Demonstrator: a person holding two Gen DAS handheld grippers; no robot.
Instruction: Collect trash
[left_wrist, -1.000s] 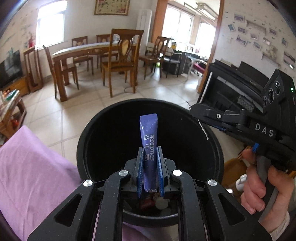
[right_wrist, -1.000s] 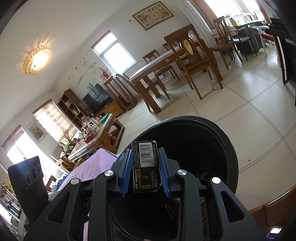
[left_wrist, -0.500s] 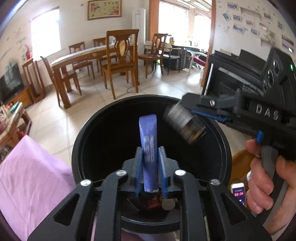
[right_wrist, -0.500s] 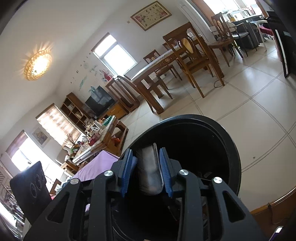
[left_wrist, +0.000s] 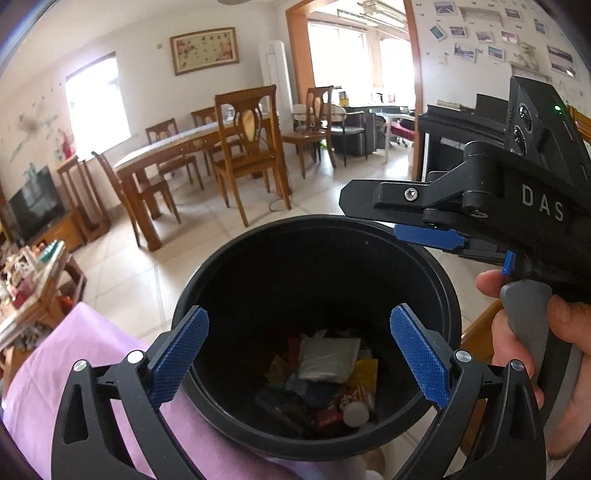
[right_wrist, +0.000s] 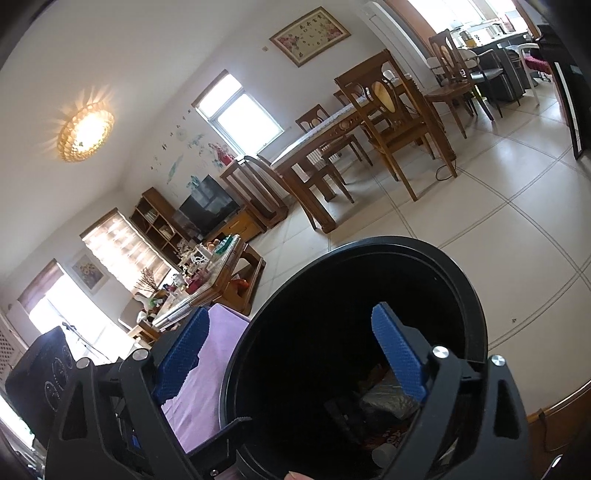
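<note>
A black round bin (left_wrist: 258, 240) stands right below both grippers. Its bottom holds several pieces of trash, among them a white packet (left_wrist: 328, 358) and a yellow wrapper (left_wrist: 365, 373). My left gripper (left_wrist: 300, 356) hangs over the bin's mouth. Its jaws are opening wide, and nothing is between the blue pads (left_wrist: 181, 354). Above the same bin (right_wrist: 406, 245), my right gripper (right_wrist: 290, 354) is opening too, with nothing between its jaws. A hand (left_wrist: 517, 332) holds the right gripper's black housing (left_wrist: 535, 206) at the bin's right edge.
A purple cloth (left_wrist: 55, 369) lies beside the bin on the left. A cluttered low wooden table (right_wrist: 207, 280) stands beyond it. A dining table with wooden chairs (left_wrist: 243, 147) sits across the pale tiled floor (right_wrist: 498, 206). A dark piano (left_wrist: 443, 155) is at the right.
The left gripper let go of the blue probiotics sachet and the right one released its dark barcoded packet. Both dropped into the bin, and both pairs of jaws spread wide.
</note>
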